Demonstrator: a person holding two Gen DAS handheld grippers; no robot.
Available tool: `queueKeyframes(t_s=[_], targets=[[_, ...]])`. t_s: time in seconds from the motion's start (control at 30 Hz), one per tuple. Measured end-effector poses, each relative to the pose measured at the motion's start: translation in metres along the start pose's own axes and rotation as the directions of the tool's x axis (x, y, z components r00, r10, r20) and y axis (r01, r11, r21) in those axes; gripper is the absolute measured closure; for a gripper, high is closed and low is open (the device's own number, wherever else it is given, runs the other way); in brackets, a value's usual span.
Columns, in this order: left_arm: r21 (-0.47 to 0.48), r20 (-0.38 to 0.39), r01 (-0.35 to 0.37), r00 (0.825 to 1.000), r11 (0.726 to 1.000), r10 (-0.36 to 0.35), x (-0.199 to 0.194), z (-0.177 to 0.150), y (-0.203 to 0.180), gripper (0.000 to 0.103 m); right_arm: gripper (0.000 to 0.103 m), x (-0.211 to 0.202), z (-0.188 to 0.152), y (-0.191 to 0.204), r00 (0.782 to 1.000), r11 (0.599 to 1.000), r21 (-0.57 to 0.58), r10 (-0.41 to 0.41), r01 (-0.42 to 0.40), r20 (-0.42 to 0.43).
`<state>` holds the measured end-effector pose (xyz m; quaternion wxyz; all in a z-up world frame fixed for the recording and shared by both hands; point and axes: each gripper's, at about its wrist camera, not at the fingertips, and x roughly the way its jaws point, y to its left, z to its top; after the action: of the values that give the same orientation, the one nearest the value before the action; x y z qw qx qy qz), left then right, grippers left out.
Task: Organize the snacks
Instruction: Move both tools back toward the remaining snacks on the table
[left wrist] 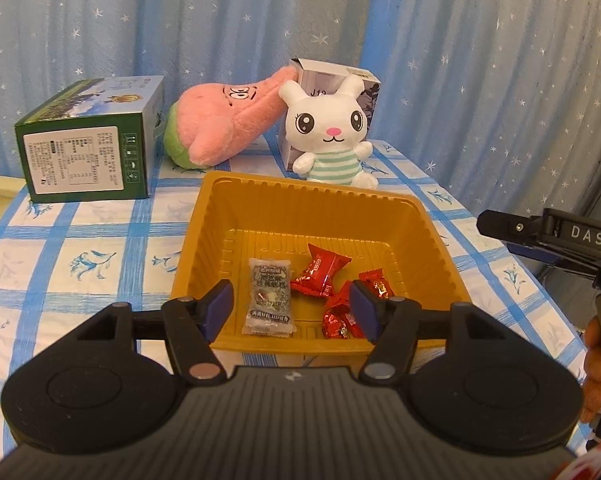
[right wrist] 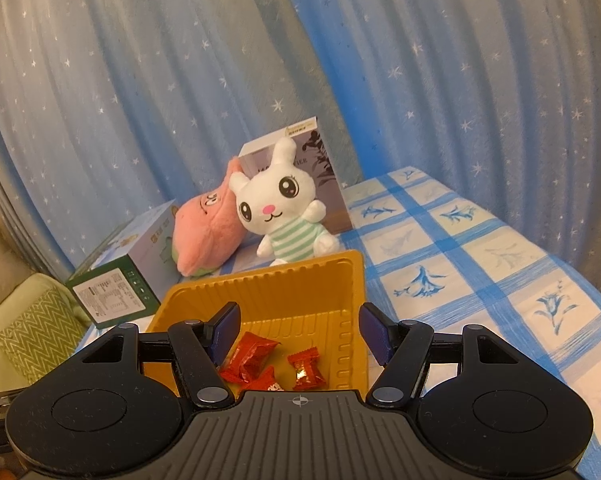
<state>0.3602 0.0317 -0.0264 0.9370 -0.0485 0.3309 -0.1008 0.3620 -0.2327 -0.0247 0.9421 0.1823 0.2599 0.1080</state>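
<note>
Jaws of both left gripper [left wrist: 292, 309] and right gripper [right wrist: 299, 332] gape, seemingly empty, over the tray [left wrist: 300, 204].

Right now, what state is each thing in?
Left gripper: open, holding nothing, over the tray.
Right gripper: open, empty.
Gold tray: upright, holds candies.
Grey sachet: lying flat in tray.
Red candies: loose in tray.
Green box: on its side.
Bunny plush: upright.

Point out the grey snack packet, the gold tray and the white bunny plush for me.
grey snack packet [left wrist: 269, 297], left wrist view, middle of its printed face.
gold tray [left wrist: 312, 194], left wrist view, far rim.
white bunny plush [right wrist: 274, 196], right wrist view, on its face.
</note>
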Motion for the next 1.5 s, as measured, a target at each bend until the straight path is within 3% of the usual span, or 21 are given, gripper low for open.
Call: queueKeyframes(t_s=[0.33, 0.57, 1.1, 1.3, 1.5], targets=[[0.033, -0.011, -0.014, 1.0, 0.999, 0.015, -0.033, -0.028, -0.012, 0.026, 0.037, -0.035, -0.011, -0.001, 1.0, 0.999, -0.045, 0.001, -0.001, 0.007], [0.031, -0.015, -0.02, 1.0, 0.999, 0.02, -0.063, -0.049, -0.017, 0.023, 0.037, -0.068, -0.028, 0.002, 1.0, 0.996, -0.086, 0.019, -0.019, 0.002], [0.022, -0.04, -0.057, 0.998, 0.998, 0.058, -0.116, -0.109, -0.023, 0.022, 0.037, -0.123, -0.115, 0.009, 0.995, 0.959, -0.28, 0.024, -0.05, -0.097], [0.028, -0.087, -0.07, 0.994, 0.997, 0.072, -0.12, -0.135, -0.024, 0.022, 0.037, -0.134, -0.137, 0.012, 0.991, 0.92, -0.382, 0.034, -0.082, -0.131], [0.043, -0.083, -0.102, 0.991, 0.994, 0.105, -0.122, -0.148, -0.017, 0.022, 0.037, -0.127, -0.162, 0.026, 0.975, 0.83, -0.535, 0.043, -0.157, -0.219]])
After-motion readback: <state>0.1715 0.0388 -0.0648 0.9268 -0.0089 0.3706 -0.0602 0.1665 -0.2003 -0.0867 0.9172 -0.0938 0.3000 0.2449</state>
